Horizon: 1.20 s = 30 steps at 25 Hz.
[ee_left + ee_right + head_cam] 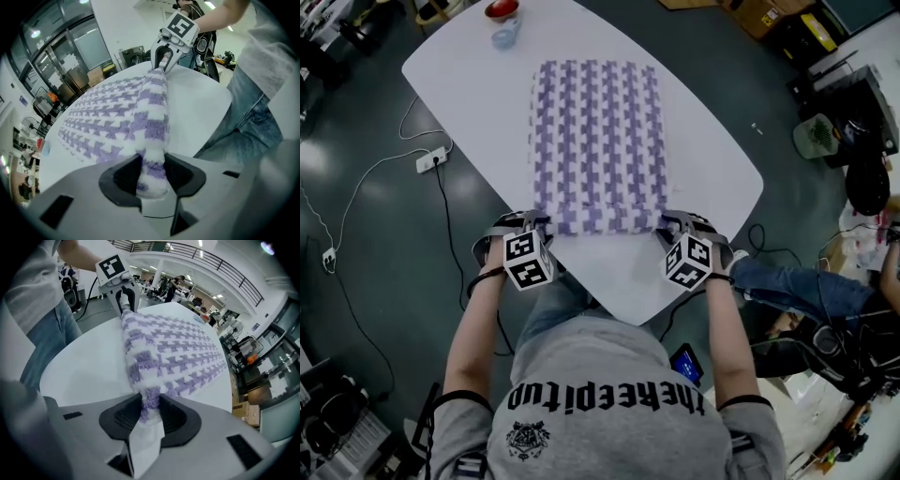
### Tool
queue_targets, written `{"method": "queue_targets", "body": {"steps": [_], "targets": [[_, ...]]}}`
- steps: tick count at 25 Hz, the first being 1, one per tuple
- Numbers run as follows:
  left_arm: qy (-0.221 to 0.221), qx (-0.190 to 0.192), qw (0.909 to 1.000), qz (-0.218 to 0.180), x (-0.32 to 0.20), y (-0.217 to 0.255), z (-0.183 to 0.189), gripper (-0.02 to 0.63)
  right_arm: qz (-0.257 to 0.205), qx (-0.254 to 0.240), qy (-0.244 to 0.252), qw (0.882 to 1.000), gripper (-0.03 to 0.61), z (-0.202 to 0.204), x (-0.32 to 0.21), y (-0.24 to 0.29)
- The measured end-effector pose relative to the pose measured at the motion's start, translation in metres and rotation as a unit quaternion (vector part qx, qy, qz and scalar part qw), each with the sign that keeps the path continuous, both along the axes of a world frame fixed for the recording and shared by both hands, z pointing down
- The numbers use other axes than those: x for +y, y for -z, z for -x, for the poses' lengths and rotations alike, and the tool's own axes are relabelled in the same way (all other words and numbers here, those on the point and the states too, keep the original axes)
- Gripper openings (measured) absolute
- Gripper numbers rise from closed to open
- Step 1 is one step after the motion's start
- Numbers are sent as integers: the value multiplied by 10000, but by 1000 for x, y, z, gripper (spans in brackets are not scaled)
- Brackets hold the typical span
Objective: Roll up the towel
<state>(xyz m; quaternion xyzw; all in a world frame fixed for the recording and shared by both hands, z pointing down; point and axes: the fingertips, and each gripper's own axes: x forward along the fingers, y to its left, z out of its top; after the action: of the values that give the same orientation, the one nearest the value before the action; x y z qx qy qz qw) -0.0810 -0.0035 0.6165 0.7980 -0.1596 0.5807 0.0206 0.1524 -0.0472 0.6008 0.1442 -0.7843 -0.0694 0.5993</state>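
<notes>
A purple-and-white patterned towel lies flat on the white oval table. Its near edge is turned up into a short roll. My left gripper holds the roll's left end, and in the left gripper view the roll fills the gap between the pads of this gripper. My right gripper holds the right end. In the right gripper view the towel narrows where the right gripper pinches it. Each gripper also shows in the other's view: the right gripper and the left gripper.
A red object and a pale blue one sit at the table's far end. Cables and a power strip lie on the floor to the left. A seated person's leg and cluttered equipment are at the right.
</notes>
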Motion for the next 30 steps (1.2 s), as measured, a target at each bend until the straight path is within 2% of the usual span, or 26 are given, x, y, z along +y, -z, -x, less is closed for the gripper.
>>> {"method": "queue_targets", "body": {"steps": [3,6,9,14,19,23,30], "targets": [[-73,-54,10000,-20,3,7,2,119,6,35,67,10000,79,1,5,6],[-232,-102,9997,43,11,15,7,106,42,-17,76,10000,75,5,14,15],[-415,-40,9987,278,19,16,5,104,204,-76,74,9997,75,3,22,17],[-577,183,9953,755,54,18,-10,104,734,-144,40,9972,75,-14,59,17],[-545,262,9940,915,67,5,-4,106,1024,-226,-113,9944,77,-7,75,1],[-483,398,9931,993,66,9,-4,109,1114,-526,-351,9918,77,-6,66,10],[-202,625,9937,911,39,25,-3,112,988,-822,-577,9900,78,-7,35,31]]}}
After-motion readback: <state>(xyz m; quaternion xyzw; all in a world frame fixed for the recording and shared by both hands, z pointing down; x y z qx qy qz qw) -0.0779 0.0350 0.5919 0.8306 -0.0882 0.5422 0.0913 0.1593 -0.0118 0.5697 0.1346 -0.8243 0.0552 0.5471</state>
